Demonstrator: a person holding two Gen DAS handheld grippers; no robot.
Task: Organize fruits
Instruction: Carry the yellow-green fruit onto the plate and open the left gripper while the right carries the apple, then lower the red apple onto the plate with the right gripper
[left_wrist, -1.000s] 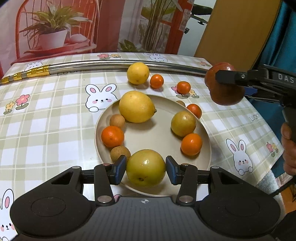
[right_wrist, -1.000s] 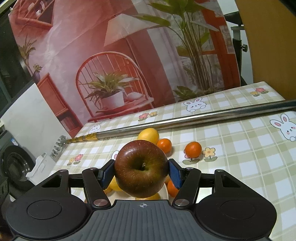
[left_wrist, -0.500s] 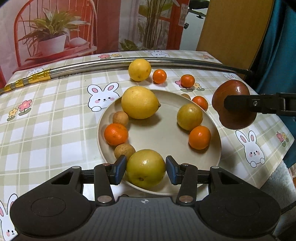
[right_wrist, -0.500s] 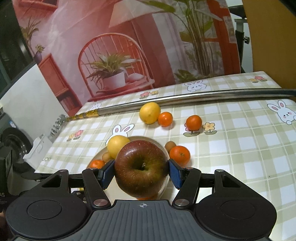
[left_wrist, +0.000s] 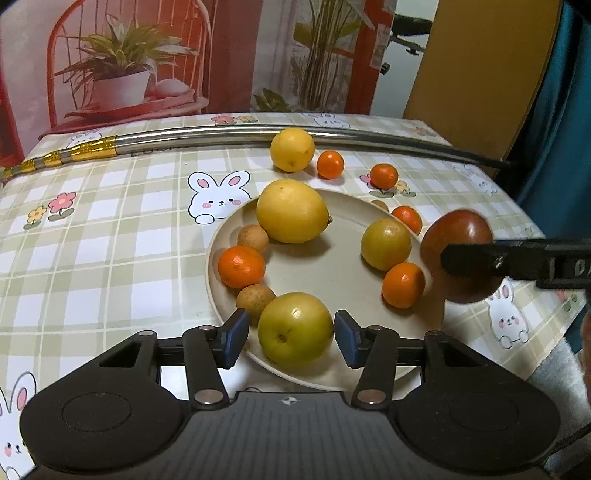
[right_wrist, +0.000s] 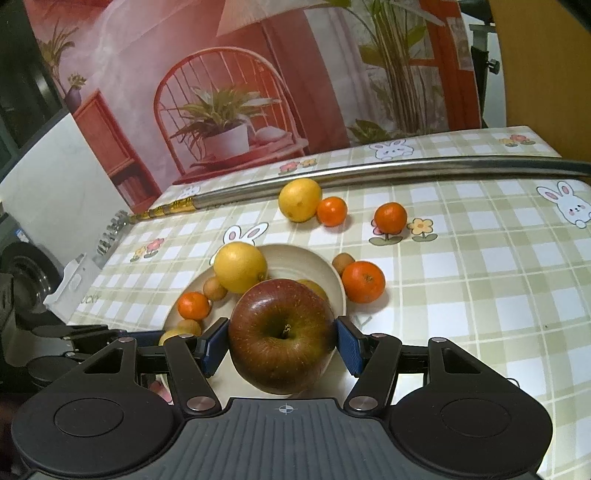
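Observation:
A beige plate (left_wrist: 332, 273) holds a large lemon (left_wrist: 291, 210), two mandarins, two small brown fruits and two yellow-green fruits. The nearer yellow-green fruit (left_wrist: 295, 328) rests on the plate's front rim between the fingers of my left gripper (left_wrist: 290, 338). Its jaws are opening, and a gap shows at each pad. My right gripper (right_wrist: 282, 345) is shut on a dark red apple (right_wrist: 282, 336), stem towards the camera, and holds it above the plate (right_wrist: 295, 258). In the left wrist view the apple (left_wrist: 458, 229) hangs at the plate's right rim.
Loose on the checked tablecloth behind the plate lie a lemon (left_wrist: 291, 149) and two mandarins (left_wrist: 330, 164) (left_wrist: 384, 175). A mandarin (right_wrist: 363, 281) and a small brown fruit (right_wrist: 342, 263) sit beside the rim. A steel pipe (left_wrist: 221, 133) crosses the far side.
The left jaws have widened off the yellow-green fruit, which stays on the plate. The right gripper has carried the apple down and in to the plate's right rim.

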